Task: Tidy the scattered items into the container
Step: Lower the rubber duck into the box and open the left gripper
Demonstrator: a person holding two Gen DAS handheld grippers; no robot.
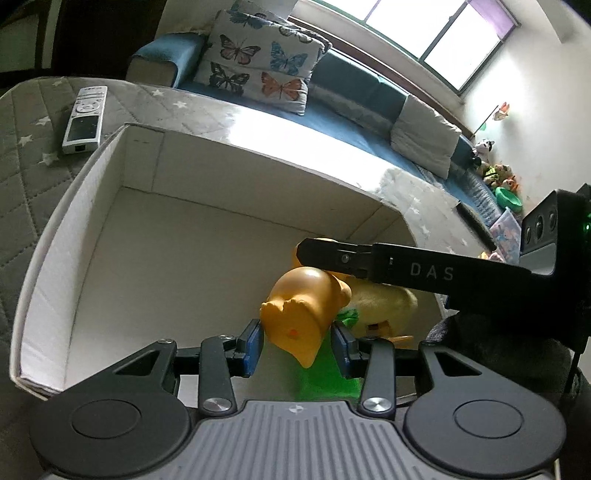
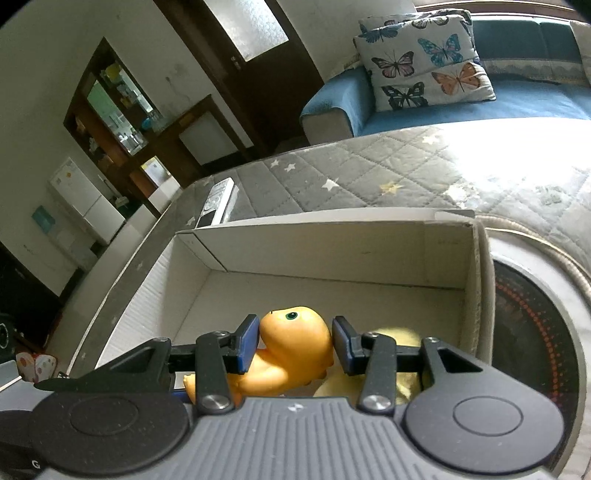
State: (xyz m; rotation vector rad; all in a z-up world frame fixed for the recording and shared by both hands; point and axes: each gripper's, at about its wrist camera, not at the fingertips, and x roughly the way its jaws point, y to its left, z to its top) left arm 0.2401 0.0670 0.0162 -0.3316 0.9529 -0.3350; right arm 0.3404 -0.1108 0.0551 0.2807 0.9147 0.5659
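1. Orange toy dinosaur, left wrist view: it sits inside the white cardboard box, at the near right end, between the blue pads of the left gripper. The pads stand apart on either side of the toy; the left pad is touching or nearly touching its flank, the right pad shows a gap. Grip is judged not closed.

2. Same view: the toy's long axis runs roughly along the fingers, blunt end toward the camera. A pale yellow plush toy lies just behind it, and something green lies beneath. The right gripper reaches in from the right, above the toys; only one finger shows edge-on, so its spread cannot be told here.

3. Right wrist view: the right gripper brackets the dinosaur's head, eye uppermost. Its fingers are spread, the left pad near the head, the right pad clear of it. The toy's body trails toward the camera and leftward. Both grippers are equally near; release and withdrawal upward is judged the coming move.

4. Surface and room: the box rests on a grey quilted cover with stars. A remote control lies on it beyond the box, still outside. A blue sofa with a butterfly cushion stands behind, under a window.
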